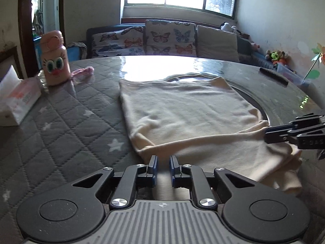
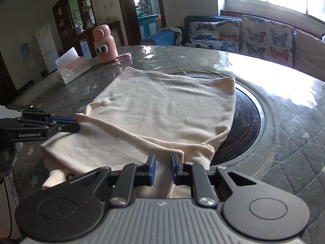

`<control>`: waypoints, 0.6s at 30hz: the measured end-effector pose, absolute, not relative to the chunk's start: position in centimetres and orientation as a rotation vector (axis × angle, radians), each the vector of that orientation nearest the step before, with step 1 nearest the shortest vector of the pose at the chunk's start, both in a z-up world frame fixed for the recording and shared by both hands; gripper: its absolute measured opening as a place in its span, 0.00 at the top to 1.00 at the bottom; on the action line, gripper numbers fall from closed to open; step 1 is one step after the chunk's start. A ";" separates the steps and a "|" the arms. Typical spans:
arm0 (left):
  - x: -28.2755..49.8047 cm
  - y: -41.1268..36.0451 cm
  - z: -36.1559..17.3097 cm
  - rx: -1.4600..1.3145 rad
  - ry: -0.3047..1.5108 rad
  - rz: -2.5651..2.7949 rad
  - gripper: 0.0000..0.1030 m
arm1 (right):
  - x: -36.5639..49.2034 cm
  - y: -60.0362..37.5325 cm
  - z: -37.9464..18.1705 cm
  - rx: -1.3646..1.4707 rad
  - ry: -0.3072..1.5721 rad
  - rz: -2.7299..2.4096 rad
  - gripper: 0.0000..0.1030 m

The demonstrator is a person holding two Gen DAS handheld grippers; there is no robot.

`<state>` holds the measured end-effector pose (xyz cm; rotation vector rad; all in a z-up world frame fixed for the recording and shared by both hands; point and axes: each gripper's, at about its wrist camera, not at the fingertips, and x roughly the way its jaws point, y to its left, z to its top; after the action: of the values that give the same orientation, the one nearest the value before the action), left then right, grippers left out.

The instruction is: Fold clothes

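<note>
Left tongs [image 1: 163, 162]: narrow gap between the blue pads, cream fabric runs up between them; seen from the right wrist view [image 2: 76, 125] the tips are pinched onto a raised corner of the cloth, so clamped on it. Right tongs [image 2: 163, 160]: same narrow gap, a fold of the cloth's near edge between the pads; in the left wrist view [image 1: 267, 135] the tips bite the right-hand corner. Both grasping.

Cream garment [image 2: 162, 109]: lying on the quilted grey surface [image 1: 67, 126], near edge lifted and doubled over toward the far side, ridge running tong to tong, more layers bunched under it. Far part flat, lightly creased, right side overlapping a dark round inset [image 2: 247, 122].

Far left: tissue box [image 2: 71, 69], pink bottle with cartoon face [image 2: 103, 44].
</note>
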<state>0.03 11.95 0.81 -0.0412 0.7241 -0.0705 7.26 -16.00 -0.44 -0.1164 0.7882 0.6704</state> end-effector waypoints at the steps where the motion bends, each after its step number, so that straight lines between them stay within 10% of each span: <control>1: 0.0 12.1 1.0 -0.050 0.724 -0.066 0.86 | 7.2 -16.0 -0.3 -0.119 0.785 0.671 0.85; 14: 2.4 10.6 0.5 -0.032 0.708 -0.104 0.86 | 8.0 -15.1 -0.6 -0.129 0.776 0.692 0.84; 18: 2.3 10.6 0.5 -0.023 0.706 -0.110 0.86 | 7.5 -15.6 0.0 -0.144 0.742 0.664 0.69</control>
<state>2.31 10.59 0.46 -0.0232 0.7064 -0.1102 7.48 -15.64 0.01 -0.1436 0.7425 0.6635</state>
